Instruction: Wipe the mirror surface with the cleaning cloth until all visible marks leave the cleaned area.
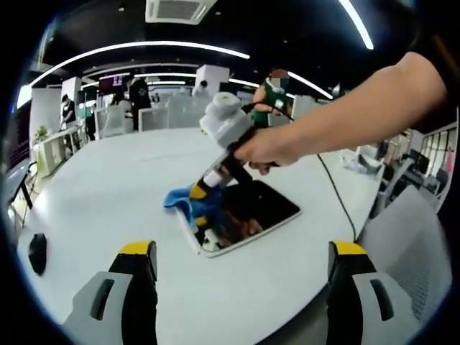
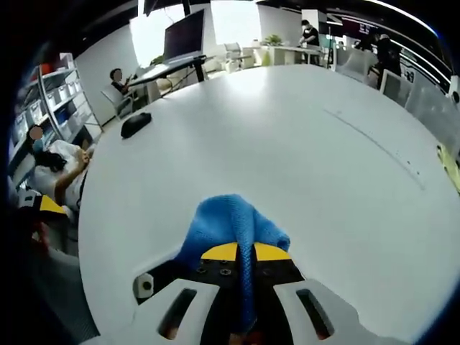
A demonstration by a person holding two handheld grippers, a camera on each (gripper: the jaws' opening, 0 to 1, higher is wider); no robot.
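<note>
Your large round white worktop [image 1: 108, 194] spreads across both views, its pale surface reaching back toward an open office with desks and people standing beyond its far edge. In the left claw view, the flat rectangular mirror with a white rim [image 1: 248, 215] lies on the worktop toward the near edge, well in from either side, its dark glass throwing back blurred shapes. Your hand [image 1: 269, 147] reaches in from the right of that view, gripping the white body of the right claw [image 1: 200, 194] and angling it down onto the mirror's left end. That claw is clenched on the bright blue cleaning cloth [image 1: 183, 201], which bunches at the mirror's left rim, partly on the glass and partly on the bare worktop beside it. In the right claw view the same cloth [image 2: 233, 226] is pinched between the yellow-tipped jaws, a strip of it running back down the middle between them. Your left claw [image 1: 241, 269] is released, its two yellow-tipped jaws standing wide apart with nothing between them, hanging near the worktop's near edge short of the mirror. A small black oval object [image 1: 37, 253] rests by the worktop's left edge.
</note>
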